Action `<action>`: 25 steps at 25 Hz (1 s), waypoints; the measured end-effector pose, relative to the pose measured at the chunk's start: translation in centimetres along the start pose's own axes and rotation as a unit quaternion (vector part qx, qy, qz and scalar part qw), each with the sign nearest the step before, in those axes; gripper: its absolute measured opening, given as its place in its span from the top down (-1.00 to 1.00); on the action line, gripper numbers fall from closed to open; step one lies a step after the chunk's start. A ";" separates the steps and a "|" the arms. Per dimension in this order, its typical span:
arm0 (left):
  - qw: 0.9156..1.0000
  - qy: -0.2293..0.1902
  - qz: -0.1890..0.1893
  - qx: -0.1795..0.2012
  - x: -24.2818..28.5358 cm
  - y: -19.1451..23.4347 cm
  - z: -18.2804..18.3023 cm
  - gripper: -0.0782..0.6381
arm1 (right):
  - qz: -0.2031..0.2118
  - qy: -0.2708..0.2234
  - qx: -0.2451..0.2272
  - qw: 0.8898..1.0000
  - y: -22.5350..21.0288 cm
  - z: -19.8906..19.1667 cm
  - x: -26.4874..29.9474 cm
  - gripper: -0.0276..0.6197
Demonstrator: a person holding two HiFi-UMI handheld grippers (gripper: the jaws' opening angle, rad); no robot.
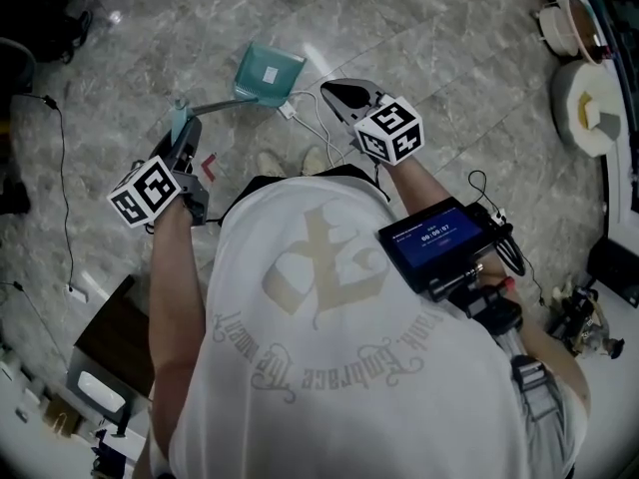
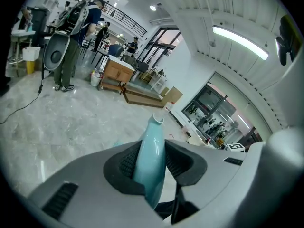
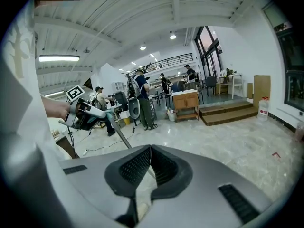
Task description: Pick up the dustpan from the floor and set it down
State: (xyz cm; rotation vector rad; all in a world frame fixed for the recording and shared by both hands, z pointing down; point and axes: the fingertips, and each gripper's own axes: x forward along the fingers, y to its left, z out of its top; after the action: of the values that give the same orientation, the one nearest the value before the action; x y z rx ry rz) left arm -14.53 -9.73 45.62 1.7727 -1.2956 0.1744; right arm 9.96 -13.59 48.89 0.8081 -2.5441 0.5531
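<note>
The dustpan has a teal pan (image 1: 268,73), a thin grey pole (image 1: 222,105) and a teal handle (image 1: 180,121). My left gripper (image 1: 185,130) is shut on that handle, which runs up between the ribbed pads (image 2: 151,161) in the left gripper view. The pan hangs at the pole's far end over the marble floor; whether it touches the floor I cannot tell. My right gripper (image 1: 346,94) is held to the right of the pan, with its jaws shut on nothing (image 3: 150,160). The right gripper view shows the left gripper (image 3: 80,114) and the pole (image 3: 122,137).
A white cable (image 1: 312,120) lies on the floor between the pan and the person's feet. Black cables (image 1: 60,138) trail at the left. A wooden cabinet (image 1: 112,339) stands at lower left. White round objects (image 1: 589,108) sit at the right edge. People and wooden desks (image 2: 116,72) stand farther off.
</note>
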 end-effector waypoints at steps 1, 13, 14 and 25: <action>1.000 0.003 0.001 -0.002 0.0 0.2 -0.2 0.43 | 0.000 0.002 0.001 1.000 0.0 -0.2 0.0 0.86; 0.999 0.019 0.027 0.001 -1.1 1.2 -1.9 0.44 | 0.013 0.015 0.012 1.000 0.9 -1.7 0.5 0.86; 0.999 0.018 0.030 0.005 -1.2 1.2 -1.9 0.44 | 0.014 0.016 0.012 1.000 1.0 -1.7 0.5 0.86; 0.997 -0.008 0.071 0.001 -3.5 3.6 -1.5 0.44 | 0.043 0.021 0.008 0.999 2.8 -2.0 1.4 0.86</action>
State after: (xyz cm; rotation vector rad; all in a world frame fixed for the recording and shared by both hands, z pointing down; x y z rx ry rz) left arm -18.45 -6.33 46.57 1.6879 -1.4339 0.2421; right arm 7.76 -11.16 50.52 0.6877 -2.5489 0.6113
